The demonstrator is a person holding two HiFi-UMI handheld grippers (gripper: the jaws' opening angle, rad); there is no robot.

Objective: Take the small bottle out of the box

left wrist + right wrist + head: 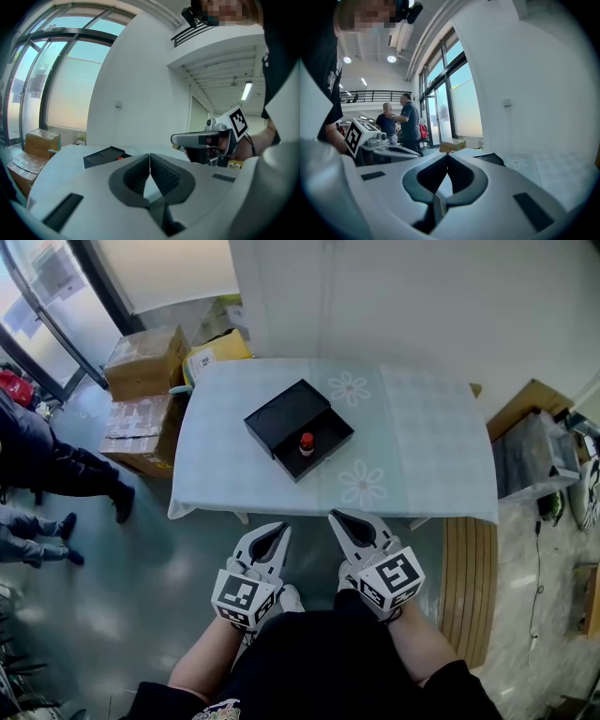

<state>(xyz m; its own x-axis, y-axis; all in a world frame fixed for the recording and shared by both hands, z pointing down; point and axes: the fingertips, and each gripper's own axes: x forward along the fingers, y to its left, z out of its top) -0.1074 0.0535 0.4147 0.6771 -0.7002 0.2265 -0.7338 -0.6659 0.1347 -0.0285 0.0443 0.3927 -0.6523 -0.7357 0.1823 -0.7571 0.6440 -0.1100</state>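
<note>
Bottle [307, 442] upright in open box [281, 412] on counter [422, 446]. Left tool [277, 530] and right tool [340, 519] both closed, holding nothing, well short of box. Cartons [145, 362] on floor left of box.

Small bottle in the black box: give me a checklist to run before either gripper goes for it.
1. Is the box open, with the small bottle exposed: ok.
2. Are the jaws of the left gripper apart for a grasp: not ok, shut and empty.
3. Are the jaws of the right gripper apart: not ok, shut and empty.
4. Are both grippers over the table: not ok, both short of its near edge.
5. Does nothing stand between that edge and the box: ok.
</note>
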